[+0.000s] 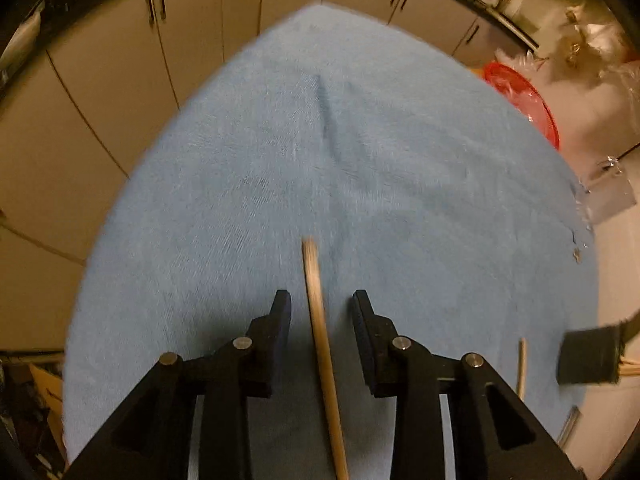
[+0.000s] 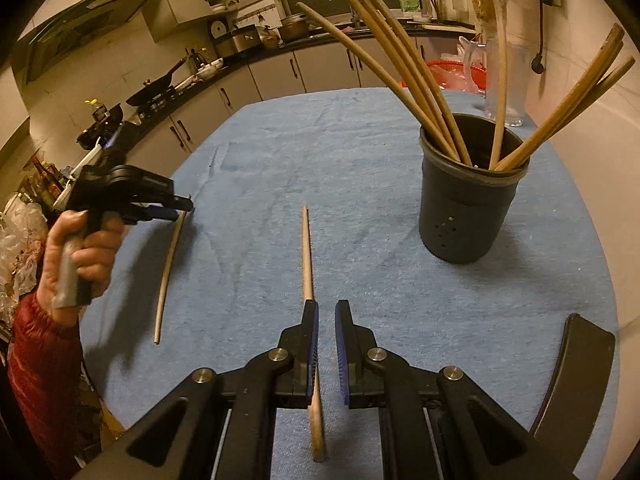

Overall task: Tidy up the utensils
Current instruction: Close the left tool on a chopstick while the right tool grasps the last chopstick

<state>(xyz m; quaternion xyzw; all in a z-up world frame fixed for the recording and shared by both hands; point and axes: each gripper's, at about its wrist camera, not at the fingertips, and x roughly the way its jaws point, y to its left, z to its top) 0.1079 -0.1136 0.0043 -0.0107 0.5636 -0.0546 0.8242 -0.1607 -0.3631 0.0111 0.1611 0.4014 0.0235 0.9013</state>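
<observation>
Towel (image 2: 360, 152): blue, covers the table and is the whole work surface. In the right wrist view its middle, from 12 o'clock down to the centre, is bare. Its edges drop off at 9 and 3 o'clock.
Holder (image 2: 468, 216): dark cup, upright at 2 o'clock in the right wrist view, close to the towel's 3 o'clock edge. It is already loaded with a fan of chopsticks (image 2: 420, 80) that lean toward 11 and 1 o'clock.
Left gripper (image 1: 322, 300): jaws stand moderately apart, straddling the left chopstick (image 1: 316, 320), and the pads are clear of it on both sides. It points steeply down, at 9 o'clock in the right wrist view, near the towel's edge.
Right gripper (image 2: 327, 308): jaws nearly closed, with a thin gap and nothing seen between the pads. The middle chopstick (image 2: 306, 256) runs beneath its left finger toward 12 o'clock.
Loose items: two chopsticks remain flat on the towel, well apart from each other.
Step in hand: probably pickup of the left chopstick.
Next move: close the left jaws squarely on the stick, lift, and carry it toward 2 o'clock to the holder. Enter between the leaning sticks, tip down.
Clearance: the route across the centre is open. Risk: the stick rolling off the 9 o'clock edge.
</observation>
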